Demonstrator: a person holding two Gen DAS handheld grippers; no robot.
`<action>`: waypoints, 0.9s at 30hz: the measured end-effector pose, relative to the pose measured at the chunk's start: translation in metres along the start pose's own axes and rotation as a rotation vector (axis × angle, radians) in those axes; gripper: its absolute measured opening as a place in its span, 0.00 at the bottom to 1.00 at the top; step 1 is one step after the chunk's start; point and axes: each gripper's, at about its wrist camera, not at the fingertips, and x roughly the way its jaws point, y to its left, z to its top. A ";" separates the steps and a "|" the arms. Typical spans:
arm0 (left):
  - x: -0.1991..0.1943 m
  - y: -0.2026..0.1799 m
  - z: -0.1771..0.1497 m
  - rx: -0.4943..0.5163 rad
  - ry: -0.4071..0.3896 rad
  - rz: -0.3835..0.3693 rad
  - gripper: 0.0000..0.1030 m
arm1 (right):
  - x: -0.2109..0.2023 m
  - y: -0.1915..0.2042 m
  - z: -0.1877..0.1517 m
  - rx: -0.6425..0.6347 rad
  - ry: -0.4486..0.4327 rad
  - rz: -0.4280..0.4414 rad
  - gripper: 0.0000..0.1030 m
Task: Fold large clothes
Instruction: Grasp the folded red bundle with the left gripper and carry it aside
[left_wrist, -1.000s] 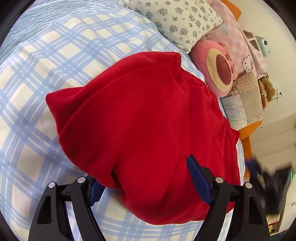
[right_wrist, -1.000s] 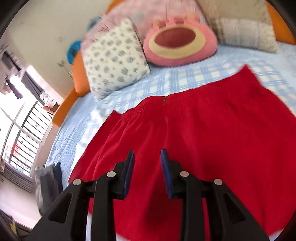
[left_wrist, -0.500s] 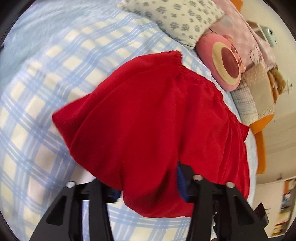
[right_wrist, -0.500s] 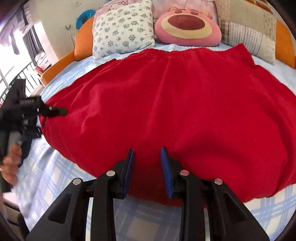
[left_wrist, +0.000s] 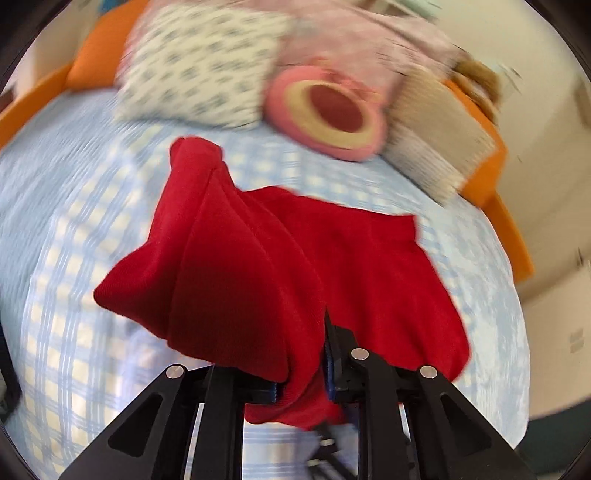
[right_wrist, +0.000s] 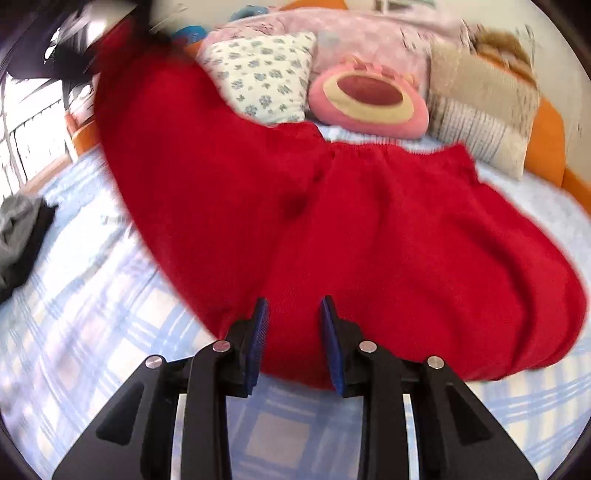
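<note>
While my left gripper (left_wrist: 301, 373) pinches the red garment's (right_wrist: 388, 240) lifted left edge, my right gripper (right_wrist: 293, 343) hovers spread above its near hem on the checked bed (right_wrist: 92, 314).

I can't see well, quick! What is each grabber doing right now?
Left gripper: closed on the red skirt, lifting one side.
Right gripper: open, holding nothing, just above the skirt's near edge.
</note>
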 end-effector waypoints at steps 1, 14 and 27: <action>-0.001 -0.021 0.001 0.040 0.002 -0.009 0.21 | -0.006 -0.001 -0.002 -0.009 -0.007 -0.003 0.29; 0.082 -0.222 -0.038 0.352 0.079 -0.021 0.17 | -0.135 -0.101 -0.089 0.211 -0.060 -0.047 0.30; 0.185 -0.294 -0.115 0.521 0.239 -0.007 0.18 | -0.156 -0.165 -0.149 0.410 -0.016 -0.077 0.30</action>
